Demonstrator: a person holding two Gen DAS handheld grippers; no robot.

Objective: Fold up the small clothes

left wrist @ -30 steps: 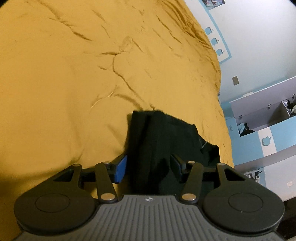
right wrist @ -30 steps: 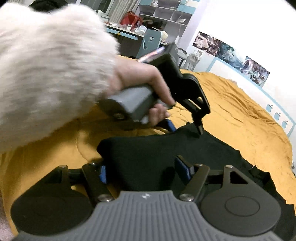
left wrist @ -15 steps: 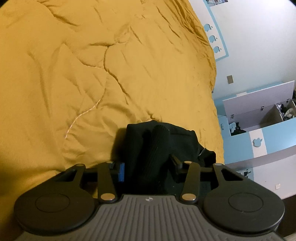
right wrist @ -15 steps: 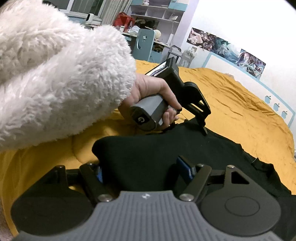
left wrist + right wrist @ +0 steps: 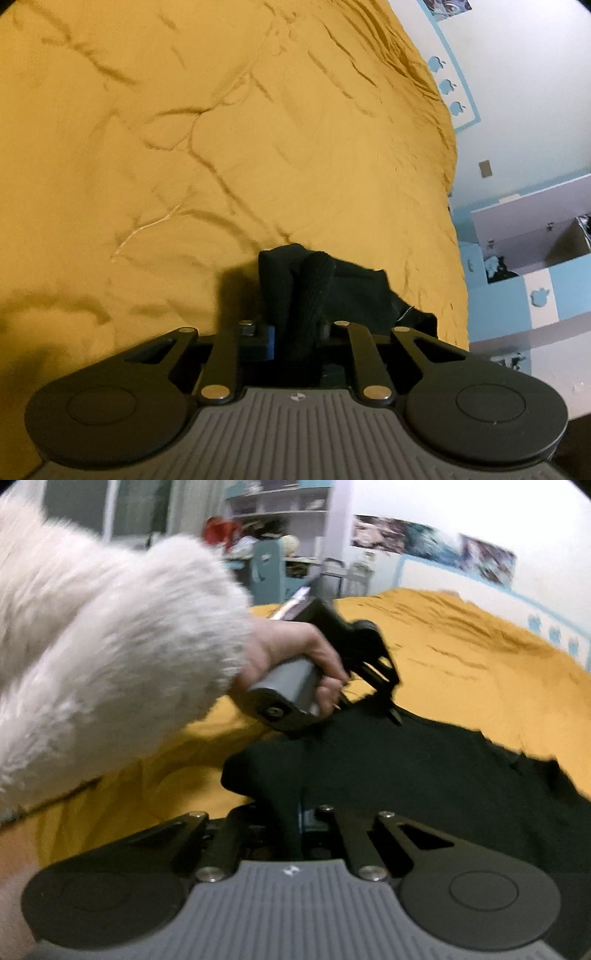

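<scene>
The left gripper (image 5: 297,334) is closed on a raised fold of the black garment (image 5: 332,291), and the cloth stands up between its two fingers as a thick ribbed roll. The right gripper (image 5: 295,823) is also closed, pinching another bunched edge of the same garment (image 5: 424,768). In the right wrist view the left gripper (image 5: 391,705) shows from the side, held by a hand (image 5: 295,653) in a white fluffy sleeve (image 5: 110,653), its tips at the far edge of the cloth.

The garment lies on the yellow bedcover (image 5: 221,147), near the edge of the bed that faces the blue and white cabinet (image 5: 524,291). Its long axis runs from the right gripper toward that edge. It is plain black, knitted, flat in the middle and wrinkled at the far end.
</scene>
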